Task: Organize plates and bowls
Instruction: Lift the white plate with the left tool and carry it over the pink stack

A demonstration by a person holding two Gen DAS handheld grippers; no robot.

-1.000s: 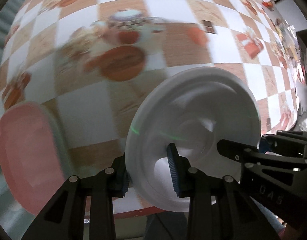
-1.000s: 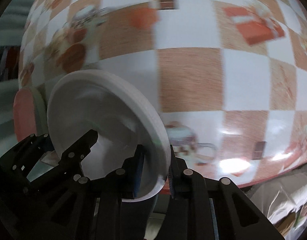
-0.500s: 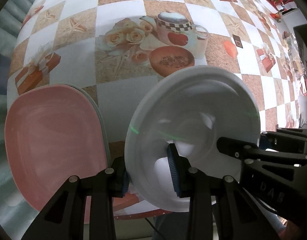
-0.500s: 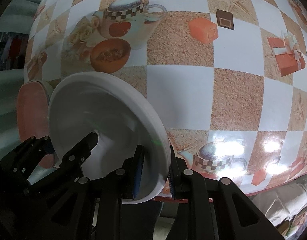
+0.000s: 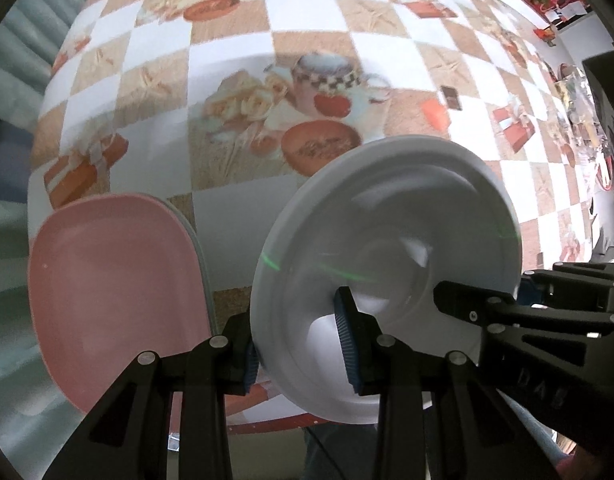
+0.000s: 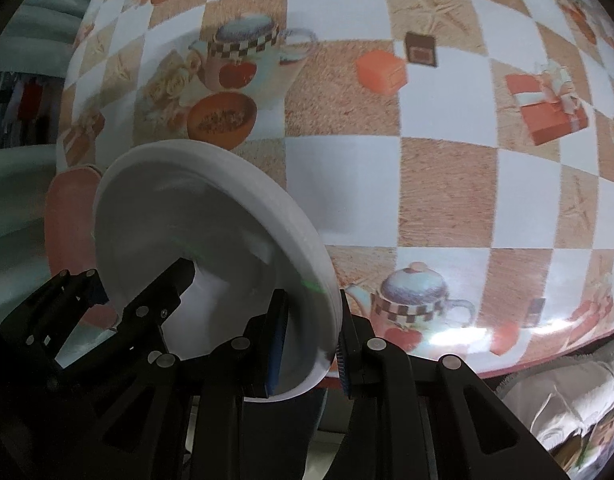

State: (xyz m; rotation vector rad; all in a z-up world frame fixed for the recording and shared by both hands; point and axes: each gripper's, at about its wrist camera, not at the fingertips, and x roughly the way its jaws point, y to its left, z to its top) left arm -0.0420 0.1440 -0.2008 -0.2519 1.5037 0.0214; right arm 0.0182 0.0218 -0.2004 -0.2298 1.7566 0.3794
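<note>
White bowl (image 5: 387,240); pink plate (image 5: 115,296); orange-and-white checked tablecloth (image 6: 447,184) printed with teapots, roses, gift boxes; blue gripper pads (image 5: 343,344).

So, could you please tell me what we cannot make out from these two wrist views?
- White plate: whether it rests on the table is unclear in both views.
- Pink plate: left wrist view shows a green rim beneath it; what that belongs to is hidden. In the right wrist view, the white plate covers most of it.
- Left gripper and right gripper: both clamp the white plate's rim.
- Top right, left wrist view: pale dishes cut off by the edge.
</note>
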